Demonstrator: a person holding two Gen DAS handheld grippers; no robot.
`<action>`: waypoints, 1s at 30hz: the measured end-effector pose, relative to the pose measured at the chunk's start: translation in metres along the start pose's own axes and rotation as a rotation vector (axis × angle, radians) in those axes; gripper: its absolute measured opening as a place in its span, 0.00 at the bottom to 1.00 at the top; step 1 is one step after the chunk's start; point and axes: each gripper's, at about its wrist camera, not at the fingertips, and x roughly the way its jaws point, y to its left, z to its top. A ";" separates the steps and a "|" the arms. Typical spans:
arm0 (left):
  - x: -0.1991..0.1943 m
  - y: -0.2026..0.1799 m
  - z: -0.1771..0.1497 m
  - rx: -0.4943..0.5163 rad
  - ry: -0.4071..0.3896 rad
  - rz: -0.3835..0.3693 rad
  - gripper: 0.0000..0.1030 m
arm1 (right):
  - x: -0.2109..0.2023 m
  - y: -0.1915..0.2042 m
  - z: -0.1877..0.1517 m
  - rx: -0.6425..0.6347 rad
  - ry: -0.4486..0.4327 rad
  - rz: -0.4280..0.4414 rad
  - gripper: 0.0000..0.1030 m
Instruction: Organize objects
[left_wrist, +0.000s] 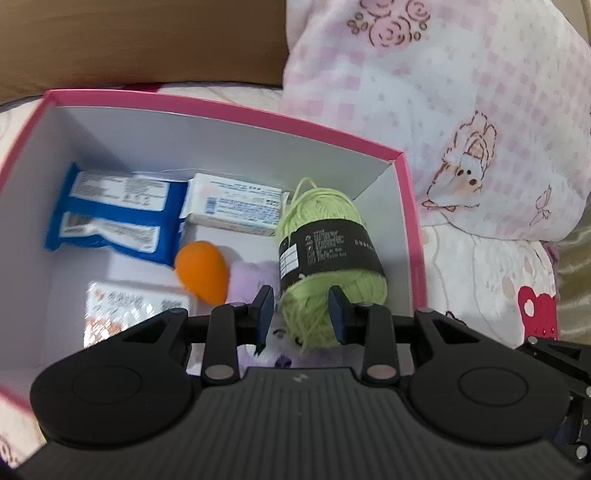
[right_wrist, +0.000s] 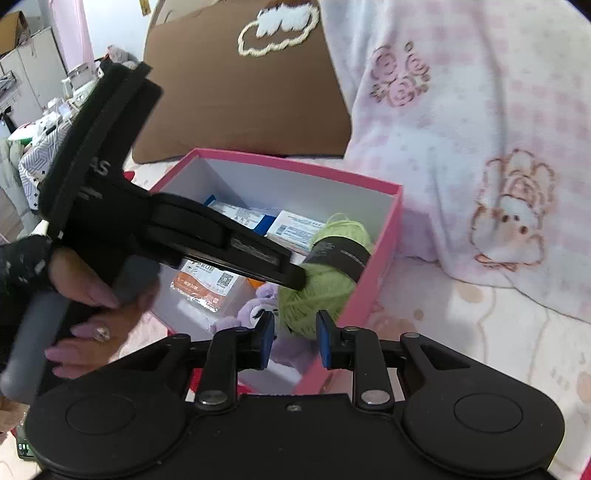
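The left gripper (left_wrist: 301, 317) hangs over the near end of the box (left_wrist: 229, 110) with its jaws drawn in as far as they go; the pads flank the near end of the yarn (left_wrist: 328, 254) in its own view, yet the right wrist view shows the fingertips resting at the yarn's side, so I judge it shut on nothing rather than clamped on wool; the right gripper (right_wrist: 295, 341) stands above the box's near rim, jaws likewise narrowed and empty, with only the purple toy (right_wrist: 258, 314) and the rim seen through the gap.

The yarn lies against the right wall of the box, label band up, its near end on the toy; around it sit an orange sponge (left_wrist: 201, 271), a blue pack (left_wrist: 114, 218), a white pack (left_wrist: 234, 206) and an orange-printed packet (left_wrist: 133, 306); the box rests on a bed beside a pink pillow (left_wrist: 461, 110).

The step looks like settling the yarn in place; to do it well, nudge with closed tips low on the ball, toward the wall, not down into the toy; keep clear of the loose strand at the far end, which could snag a pad; hold the right gripper off the rim so the light box does not tip or slide on soft bedding.
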 end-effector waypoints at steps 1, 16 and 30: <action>-0.006 -0.001 -0.001 -0.005 -0.001 0.002 0.32 | -0.003 -0.001 -0.001 0.007 -0.003 -0.009 0.30; -0.095 -0.024 -0.033 0.054 0.004 0.011 0.49 | -0.059 0.005 -0.013 0.063 -0.043 -0.064 0.39; -0.139 -0.057 -0.077 0.127 0.004 0.067 0.60 | -0.121 0.001 -0.043 0.107 -0.086 -0.136 0.50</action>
